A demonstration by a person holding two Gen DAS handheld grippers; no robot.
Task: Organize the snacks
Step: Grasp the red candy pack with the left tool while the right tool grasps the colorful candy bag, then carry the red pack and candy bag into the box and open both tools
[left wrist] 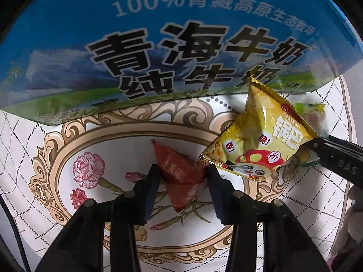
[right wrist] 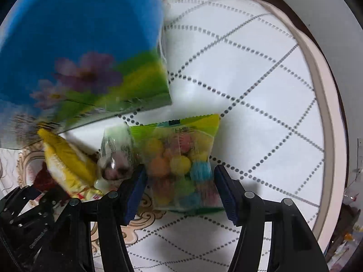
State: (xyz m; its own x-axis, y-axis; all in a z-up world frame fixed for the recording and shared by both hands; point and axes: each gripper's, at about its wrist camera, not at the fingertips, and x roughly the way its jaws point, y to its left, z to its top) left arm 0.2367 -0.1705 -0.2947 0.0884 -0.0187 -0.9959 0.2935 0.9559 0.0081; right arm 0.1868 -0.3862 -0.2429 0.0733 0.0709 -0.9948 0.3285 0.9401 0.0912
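We see the red pack (left wrist: 179, 172) lying on the counter (left wrist: 68, 136), between the left tool's (left wrist: 182, 192) part-open jaws; contact unclear. The yellow pack (left wrist: 256, 140) sits just beside it, under the milk box (left wrist: 158, 45). The right tool (right wrist: 180, 190) is wide open around the candy bag (right wrist: 181, 163), not gripping. A clear pack (right wrist: 115, 154) lies between candy bag and yellow pack.

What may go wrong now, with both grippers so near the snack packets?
The left gripper has its fingers around the red packet, whose end lies under the yellow packet; lifting may drag that one along. The right gripper, open around the candy bag, may squash the candies. The milk box stands close and may be bumped.
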